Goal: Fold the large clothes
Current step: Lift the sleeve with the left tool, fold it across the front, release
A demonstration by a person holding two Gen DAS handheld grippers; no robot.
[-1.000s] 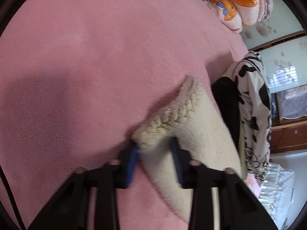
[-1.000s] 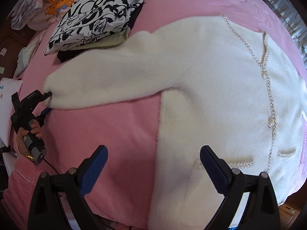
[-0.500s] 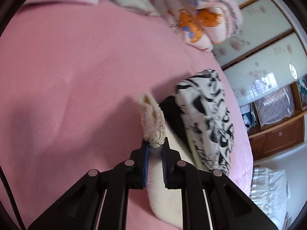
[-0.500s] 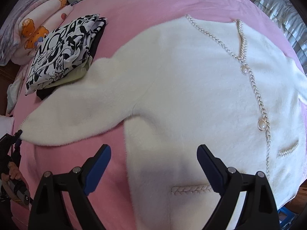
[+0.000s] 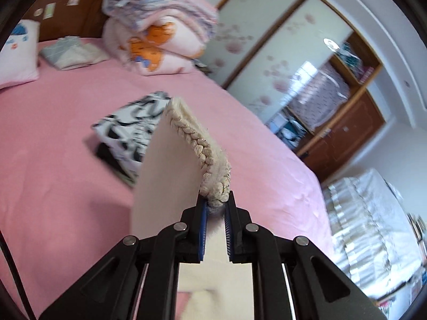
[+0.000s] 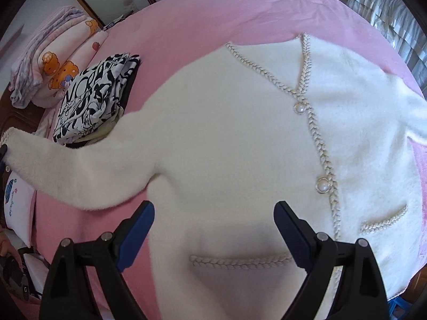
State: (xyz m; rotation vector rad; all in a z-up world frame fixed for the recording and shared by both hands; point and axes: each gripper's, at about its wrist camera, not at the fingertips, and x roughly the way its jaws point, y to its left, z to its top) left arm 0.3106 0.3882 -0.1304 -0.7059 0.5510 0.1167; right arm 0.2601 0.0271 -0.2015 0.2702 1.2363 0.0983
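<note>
A white fluffy cardigan with braided trim and pearl buttons lies spread face up on the pink bed. My left gripper is shut on the braided cuff of its left sleeve and holds it lifted off the bed. In the right wrist view that sleeve stretches out to the far left, raised at the cuff. My right gripper is open and empty, hovering above the cardigan's lower front near a braided pocket.
A folded black-and-white printed garment lies on the bed beside the sleeve; it also shows in the left wrist view. Stacked pink blankets and a pillow sit at the headboard. Wardrobe doors stand beyond the bed.
My left gripper closed on the sleeve cuff and lifted it up off the bed. My right gripper moved forward over the cardigan's body, still open.
</note>
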